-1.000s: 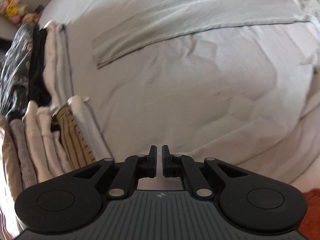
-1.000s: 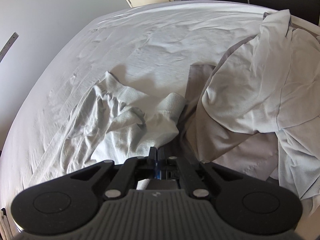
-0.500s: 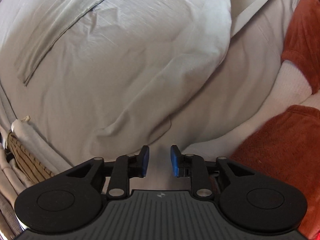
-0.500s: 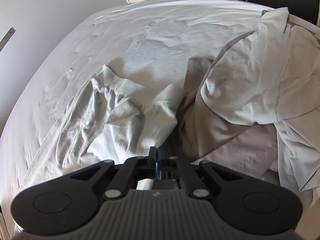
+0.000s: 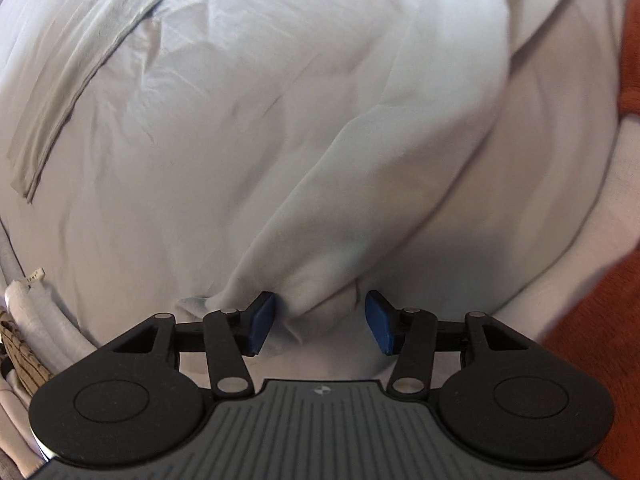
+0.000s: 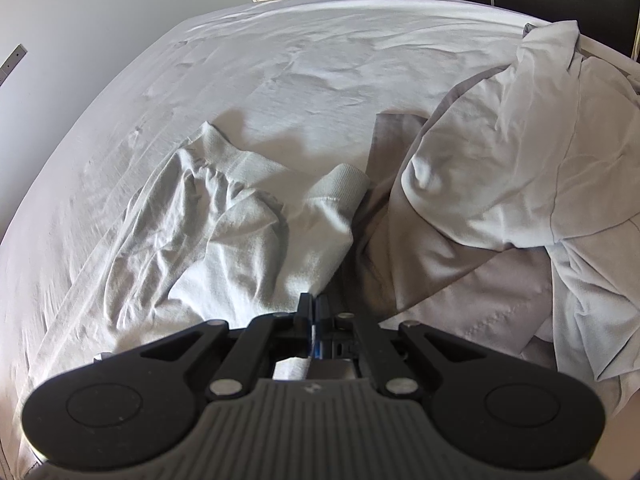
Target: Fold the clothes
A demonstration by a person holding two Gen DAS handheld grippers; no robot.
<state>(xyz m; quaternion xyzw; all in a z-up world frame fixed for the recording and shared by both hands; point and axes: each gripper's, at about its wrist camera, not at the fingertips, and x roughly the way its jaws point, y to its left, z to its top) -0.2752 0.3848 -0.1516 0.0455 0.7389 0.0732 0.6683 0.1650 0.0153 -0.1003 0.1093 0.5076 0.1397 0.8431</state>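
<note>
A pale grey garment (image 5: 340,184) lies spread on the white bed. In the left wrist view my left gripper (image 5: 320,322) is open, its blue pads either side of a bunched corner of that cloth (image 5: 316,300). A long folded sleeve (image 5: 80,80) runs along the upper left. In the right wrist view my right gripper (image 6: 315,312) is shut on a crumpled part of the light grey garment (image 6: 248,248), whose ribbed cuff (image 6: 340,188) lies just ahead.
Folded clothes (image 5: 24,320) are stacked at the left edge. An orange towel (image 5: 592,340) lies at the right. A heap of pale cloth (image 6: 520,152) sits at the right of the right wrist view. The white bed sheet (image 6: 280,64) stretches beyond.
My left gripper has swung right, moved down to the cloth corner and opened wide. My right gripper stays shut on the garment, barely moved.
</note>
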